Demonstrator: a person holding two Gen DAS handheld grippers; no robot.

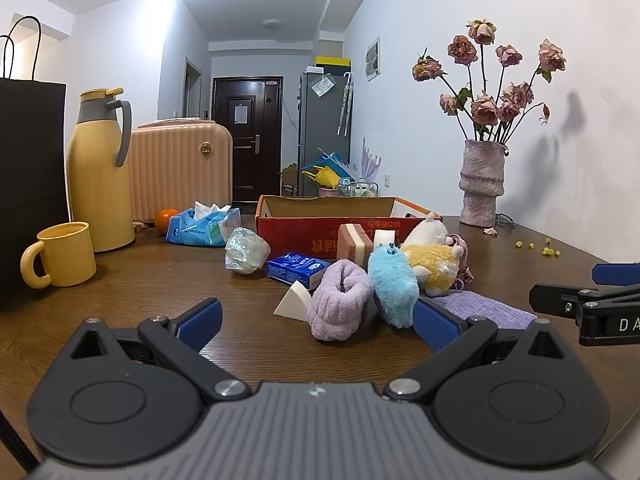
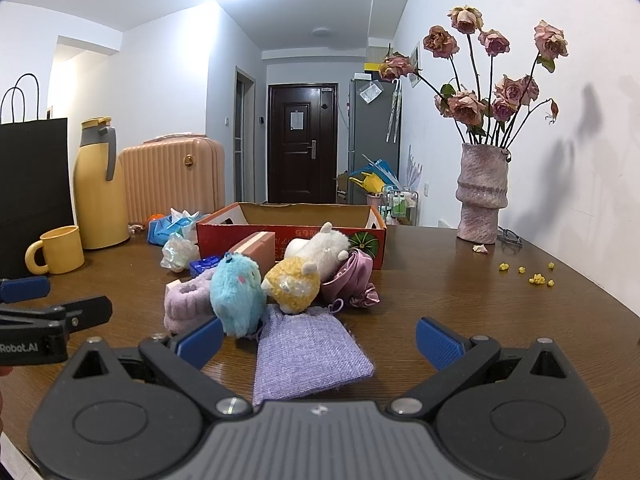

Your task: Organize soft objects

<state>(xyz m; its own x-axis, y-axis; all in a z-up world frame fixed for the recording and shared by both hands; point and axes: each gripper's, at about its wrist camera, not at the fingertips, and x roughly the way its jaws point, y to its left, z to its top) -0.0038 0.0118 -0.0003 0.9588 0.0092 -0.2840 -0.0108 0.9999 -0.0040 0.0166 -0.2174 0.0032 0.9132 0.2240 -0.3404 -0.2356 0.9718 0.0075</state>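
Left gripper (image 1: 316,320) jaws wide open, holding nothing; fuzzy purple slipper (image 1: 338,304) just ahead. Right gripper (image 2: 318,340) wide open, empty, over flat purple knit pouch (image 2: 310,354). Soft toys heaped near red cardboard box (image 2: 288,232). Brown wooden table (image 2: 500,320) bare at right, far edge near white wall.

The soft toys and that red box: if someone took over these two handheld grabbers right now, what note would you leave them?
Left gripper: jaws open, empty, low over the table, facing the lilac slipper and blue plush.
Right gripper: jaws open, empty, over the purple pouch.
Pile in front of the red box: yellow plush, white plush, pink satin bag, sponge, white wedge.
Done: nothing visibly; what shows of the box's inside is bare.
Left: probably moving every soft item into the box.
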